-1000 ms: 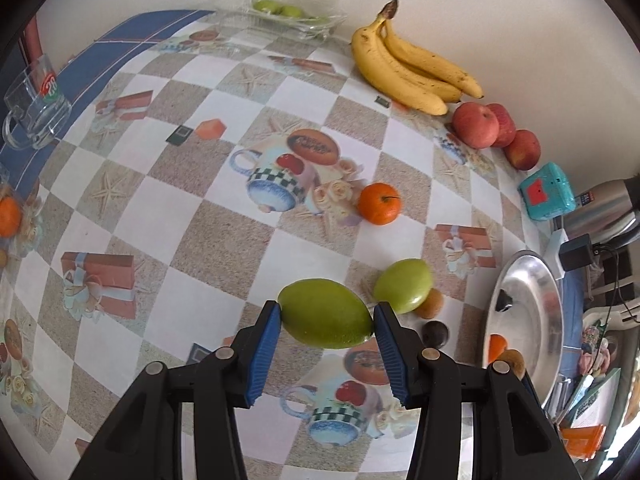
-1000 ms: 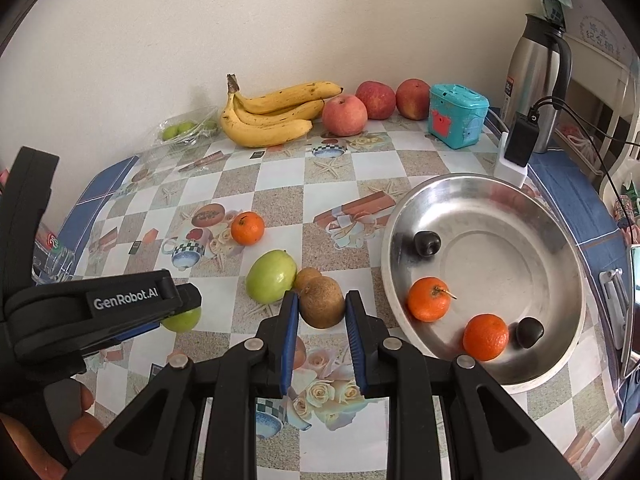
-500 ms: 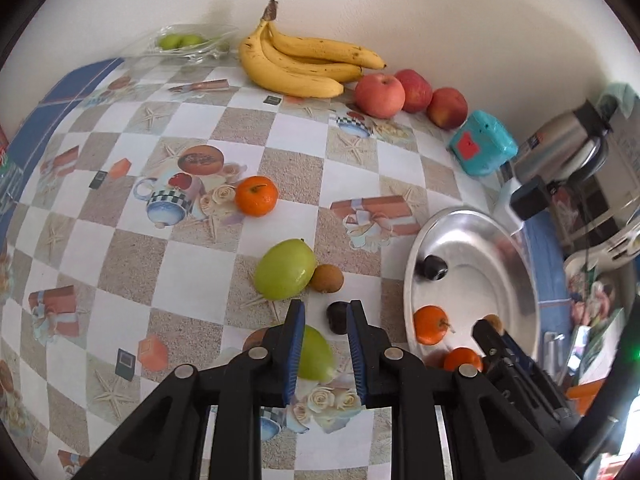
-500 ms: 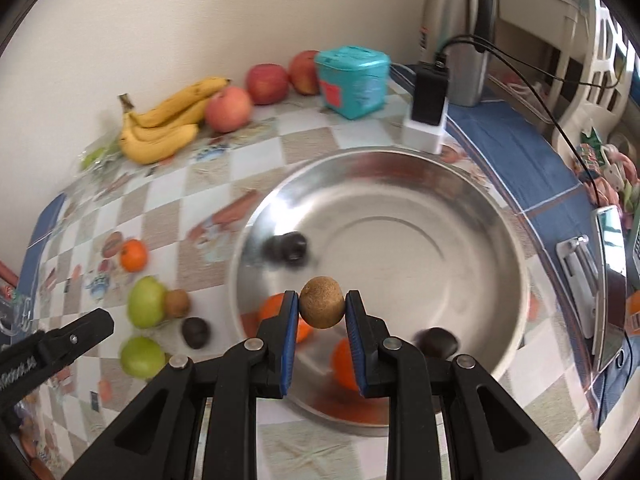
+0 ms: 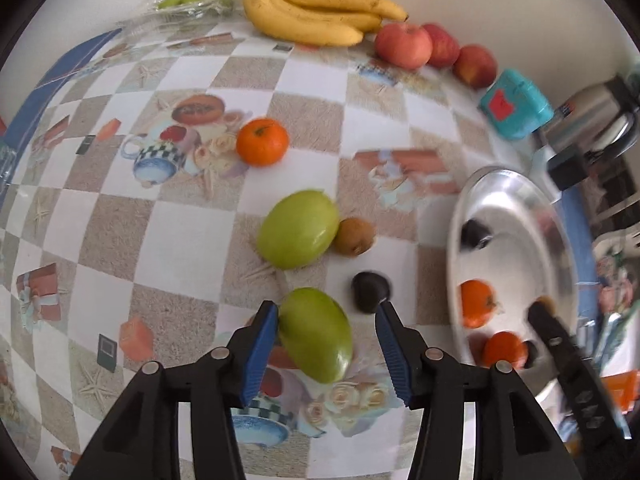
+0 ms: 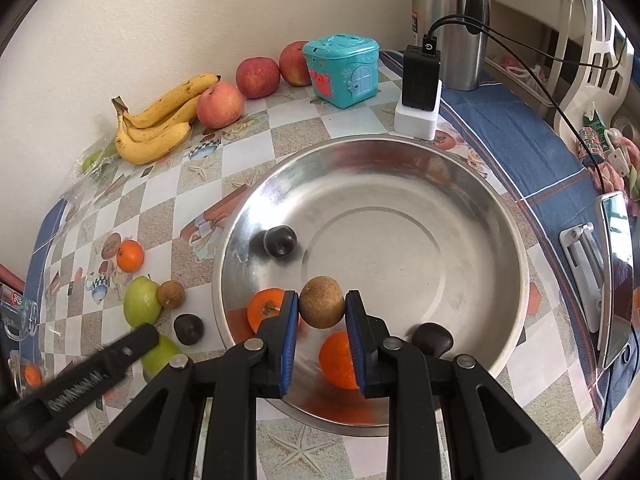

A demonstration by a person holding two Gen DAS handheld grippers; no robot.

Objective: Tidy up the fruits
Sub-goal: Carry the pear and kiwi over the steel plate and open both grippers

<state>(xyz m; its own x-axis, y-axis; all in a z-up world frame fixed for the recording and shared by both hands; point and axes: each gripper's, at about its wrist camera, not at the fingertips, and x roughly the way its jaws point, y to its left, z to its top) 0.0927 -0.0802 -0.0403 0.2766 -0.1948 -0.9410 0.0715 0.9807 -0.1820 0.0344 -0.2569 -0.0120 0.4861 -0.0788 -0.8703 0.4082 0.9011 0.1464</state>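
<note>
The right gripper [image 6: 322,314] holds a brown kiwi [image 6: 322,306] tight between its blue fingers [image 6: 289,336]. It hangs over the near side of the big silver bowl [image 6: 472,184], likely so the kiwi can drop in with the other small fruits. In the bowl lie two tangerines [image 6: 338,360], one beside each finger, and two dark plums [image 6: 280,241], one at the left side and one at the near rim.

The left gripper [image 5: 326,344] has its fingers around a green mango [image 5: 318,334] that lies on the desk [image 5: 120,216]. The fingers are opening. The left one is at the mango's skin and the right one stands clear, so the mango looks let go. It sits next to another green mango [image 5: 297,235], so the green ones seem to be grouped together. A second kiwi [image 5: 355,236] touches that far mango, and a dark plum [image 5: 370,292] lies just beside the right finger.

Bananas [image 5: 316,16] and red apples [image 5: 404,46] sit in a row along the desk's far edge by the wall. One tangerine [image 5: 262,142] sits alone in the middle.

The black arm of the left gripper has white writing on it in the right view, but it is too blurred to read.
</note>
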